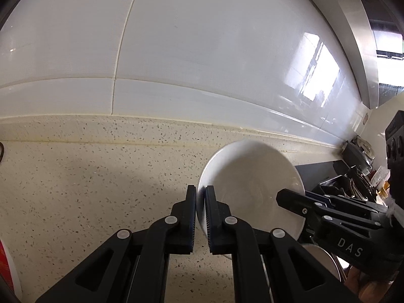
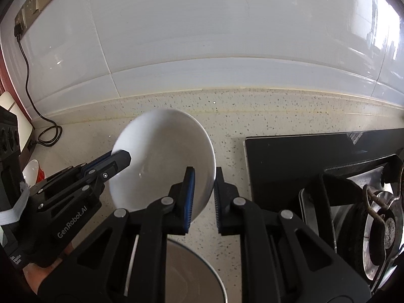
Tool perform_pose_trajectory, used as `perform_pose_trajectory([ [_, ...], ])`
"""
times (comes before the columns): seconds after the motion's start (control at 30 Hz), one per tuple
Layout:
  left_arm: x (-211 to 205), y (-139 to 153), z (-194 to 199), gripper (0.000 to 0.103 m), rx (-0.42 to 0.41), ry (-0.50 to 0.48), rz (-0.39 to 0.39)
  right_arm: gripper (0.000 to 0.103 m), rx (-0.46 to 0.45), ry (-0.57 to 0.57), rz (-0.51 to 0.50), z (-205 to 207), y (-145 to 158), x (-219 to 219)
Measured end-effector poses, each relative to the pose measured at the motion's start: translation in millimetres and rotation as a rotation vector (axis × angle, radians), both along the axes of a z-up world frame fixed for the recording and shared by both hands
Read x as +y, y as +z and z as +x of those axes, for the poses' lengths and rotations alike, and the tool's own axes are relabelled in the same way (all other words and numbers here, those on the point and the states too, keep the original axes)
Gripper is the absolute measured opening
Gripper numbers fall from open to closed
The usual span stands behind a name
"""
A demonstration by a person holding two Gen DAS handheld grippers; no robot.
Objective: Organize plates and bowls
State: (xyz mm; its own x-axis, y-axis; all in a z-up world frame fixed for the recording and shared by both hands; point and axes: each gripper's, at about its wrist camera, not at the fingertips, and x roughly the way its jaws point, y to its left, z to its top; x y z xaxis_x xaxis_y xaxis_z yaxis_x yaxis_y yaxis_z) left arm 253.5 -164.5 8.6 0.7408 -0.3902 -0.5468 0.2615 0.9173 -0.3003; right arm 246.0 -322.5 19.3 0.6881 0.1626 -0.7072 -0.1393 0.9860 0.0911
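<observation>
The left claw [image 1: 200, 193] is closed on the left edge of a white bowl [image 1: 252, 184], with the rim pinched between its 2 pads. The right claw [image 2: 205, 176] is closed on the opposite edge of the same bowl [image 2: 164, 156], 1 pad inside and 1 pad outside the wall. So both claws hold 1 bowl together, and it lies straight ahead of each claw, between them. The bowl is tilted, with its opening turned toward the cameras, and it seems to be lifted a little above the speckled worktop [image 1: 88, 176], though I cannot tell for sure if its far rim touches the surface.

Just below the bowl, near the person, there is a metal bowl [image 2: 192, 272], partly hidden under the right claw's arms. I judge that the white bowl may go down into or beside it, so the coming move depends on this relation: the metal bowl lies under and behind the held bowl, closer to the right claw than to the left.

To the right stands a black gas stove [image 2: 315, 166] with a burner [image 2: 378, 229], near the right claw. To the left there is a red and white cup [image 2: 32, 171] and a black cable [image 2: 32, 96] that runs to a wall socket [image 2: 38, 0]. The tiled wall [image 1: 202, 50] closes the back. Nothing stands between the bowl and the metal bowl.
</observation>
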Motion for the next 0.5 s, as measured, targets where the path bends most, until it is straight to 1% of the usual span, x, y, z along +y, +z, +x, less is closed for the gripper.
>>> perform_pose_trajectory([
  [0.2, 3.4, 3.6, -3.5, 0.007, -0.014, 0.009, 0.002, 0.017, 0.006, 0.007, 0.0, 1.7, -2.5, 0.6],
  [0.5, -3.6, 9.6, -9.2, 0.007, -0.038, 0.011, 0.02, 0.017, 0.0, 0.006, -0.005, 0.6, -1.4, 1.7],
])
